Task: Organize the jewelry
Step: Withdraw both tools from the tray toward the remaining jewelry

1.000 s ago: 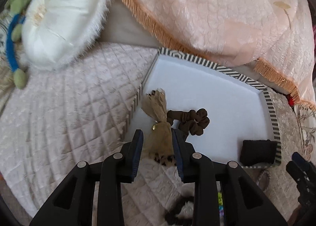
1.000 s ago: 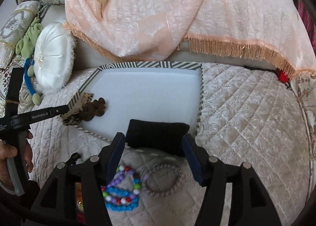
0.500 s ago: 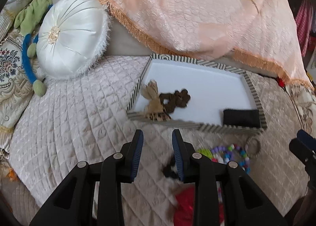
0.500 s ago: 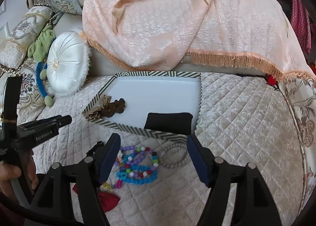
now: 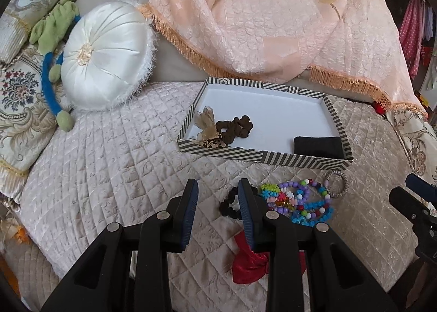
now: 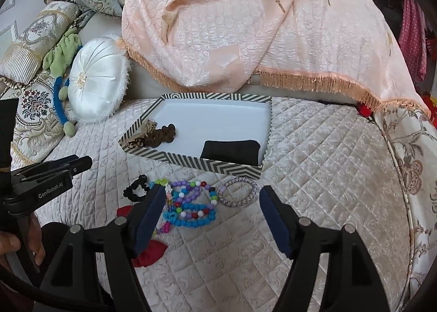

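Note:
A striped tray (image 5: 262, 157) (image 6: 191, 162) sits on the quilted bed. It holds a tan leopard bow (image 5: 209, 131), a brown scrunchie (image 5: 235, 129) (image 6: 164, 134) and a black pouch (image 5: 318, 145) (image 6: 230, 149). In front of it lie colourful bead bracelets (image 5: 297, 201) (image 6: 188, 205), a grey woven bangle (image 5: 337, 183) (image 6: 239, 192), a black scrunchie (image 5: 229, 202) (image 6: 135, 189) and a red cloth piece (image 5: 250, 263) (image 6: 150, 254). My left gripper (image 5: 217, 204) is open and empty, above the bed beside the black scrunchie. My right gripper (image 6: 213, 211) is wide open and empty, above the beads.
A white round cushion (image 5: 106, 52) and a green and blue soft toy (image 5: 52, 66) lie at the left. A peach fringed blanket (image 5: 259, 17) is draped behind the tray. Patterned pillows (image 5: 19, 85) line the left edge.
Both grippers have pulled back and up from the tray. The bow and black pouch stay in the tray. The loose jewelry in front has come into view.

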